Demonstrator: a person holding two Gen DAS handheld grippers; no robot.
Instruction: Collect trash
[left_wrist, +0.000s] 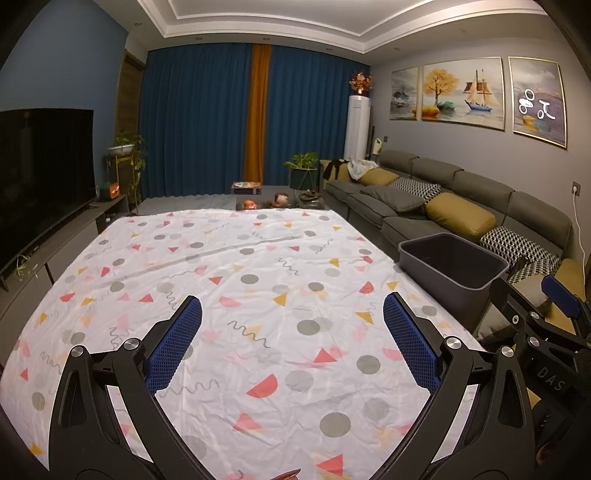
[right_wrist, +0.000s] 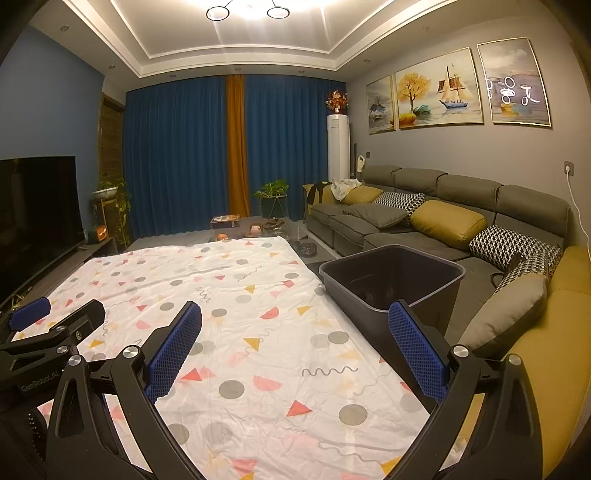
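Bin: a dark grey plastic bin (right_wrist: 391, 284) with a rolled rim and rounded corners is standing just off the right edge of the table, between table and sofa, tilting a little; something dark is lying in its bottom, too dim to make out.
Left gripper: the left gripper (left_wrist: 291, 343) is hanging over the near part of the cloth with its claw spread wide and nothing between the blue, honeycomb-textured pads (left_wrist: 173, 347).
Right gripper: the right gripper (right_wrist: 295, 349) is hovering near the right edge of the table, claw likewise spread wide and holding nothing; its right pad (right_wrist: 417, 350) is showing in front of the bin's near wall.
Cloth: a white, finely creased tablecloth (left_wrist: 236, 280) printed with grey dots, red and yellow triangles, pink half-circles and squiggles is covering the whole table top; a long fold is running across its far half.
Open room: from where I am standing, the cloth is lying flat from the near edge to the far edge, and a strip of floor is showing between the right edge and the sofa, partly taken by the bin.
Around: a grey sectional sofa (right_wrist: 436, 206) with mustard and black-and-white patterned cushions is running along the right wall; a dark television (left_wrist: 40, 177) is standing on a low unit left of the table.
Beyond the far edge: small ornaments on a low surface, a potted plant (left_wrist: 303, 166), a white tower unit, and blue curtains (right_wrist: 177, 147) with an orange panel.
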